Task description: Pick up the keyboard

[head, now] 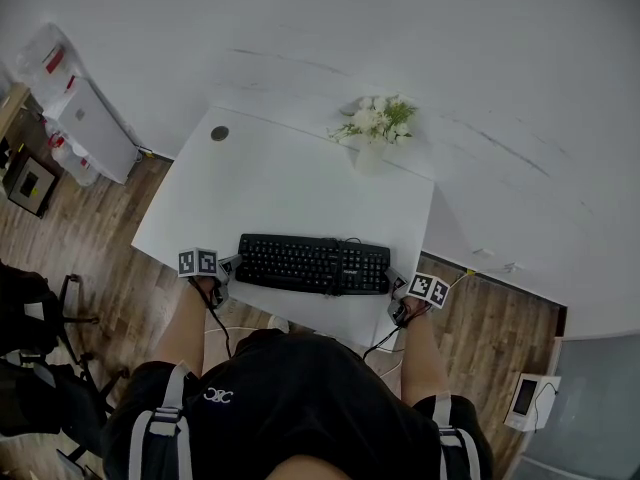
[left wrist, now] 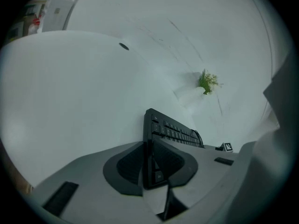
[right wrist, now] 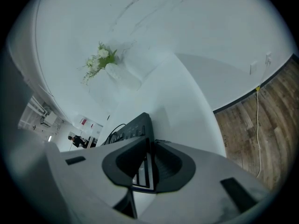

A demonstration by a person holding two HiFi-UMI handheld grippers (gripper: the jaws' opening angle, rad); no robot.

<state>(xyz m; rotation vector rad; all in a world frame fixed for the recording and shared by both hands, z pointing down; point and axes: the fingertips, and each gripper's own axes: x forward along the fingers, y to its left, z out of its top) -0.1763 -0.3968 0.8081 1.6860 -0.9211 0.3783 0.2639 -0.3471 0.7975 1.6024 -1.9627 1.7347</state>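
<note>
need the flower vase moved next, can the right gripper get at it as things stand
Probably not yet. The right gripper is shut on the right end of the keyboard, so it is busy. The path looks free: only bare table lies between the keyboard and the vase near the far edge.

Matt black plastic keyboard (head: 314, 264) on a smooth white table (head: 270, 183) with a dull sheen, above a floor (head: 110, 268) of brown wood planks. The left gripper (left wrist: 150, 157) and right gripper (right wrist: 150, 160) have matt grey plastic shells.
</note>
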